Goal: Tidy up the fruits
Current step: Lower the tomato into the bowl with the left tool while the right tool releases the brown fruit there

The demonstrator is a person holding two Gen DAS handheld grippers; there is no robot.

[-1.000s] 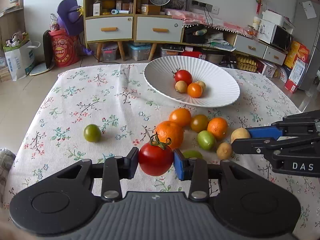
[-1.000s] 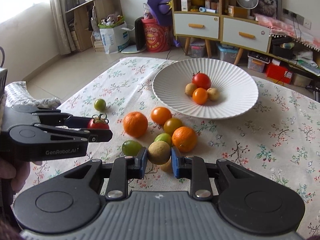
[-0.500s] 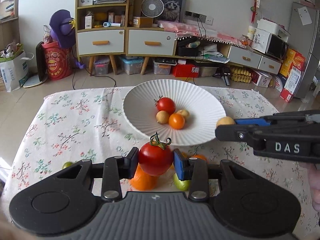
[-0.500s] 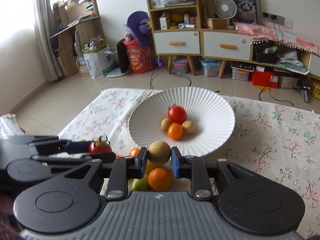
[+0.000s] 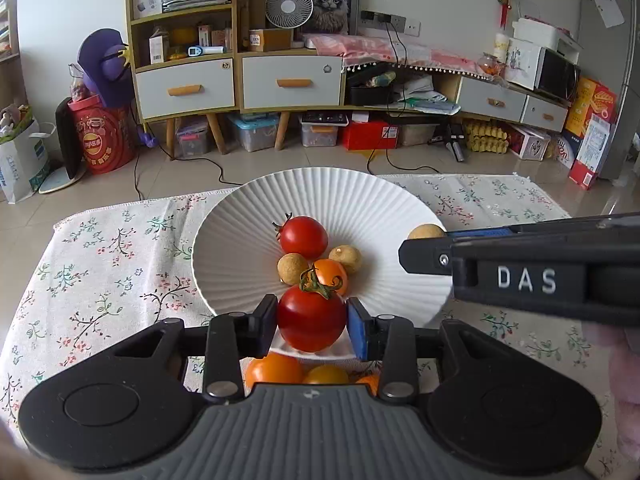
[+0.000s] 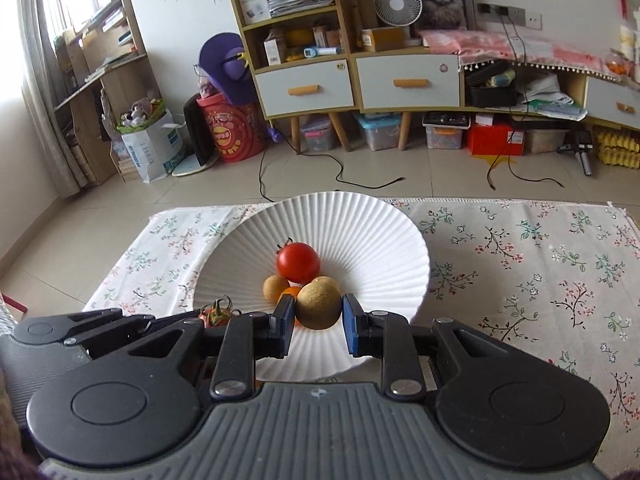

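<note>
My left gripper is shut on a red tomato with a green stem, held over the near rim of the white ribbed bowl. My right gripper is shut on a round tan fruit, also over the bowl. In the bowl lie a red tomato, two tan fruits and a small orange fruit. The right gripper shows from the side in the left wrist view. The left gripper and its tomato show at lower left in the right wrist view.
The bowl stands on a floral tablecloth. Orange and yellow fruits lie on the cloth under my left gripper, partly hidden. Beyond the table's far edge are the tiled floor, cabinets and boxes.
Both grippers have moved forward with their fruits, from above the loose fruit on the cloth to over the bowl. The bowl now fills the middle of both views.
</note>
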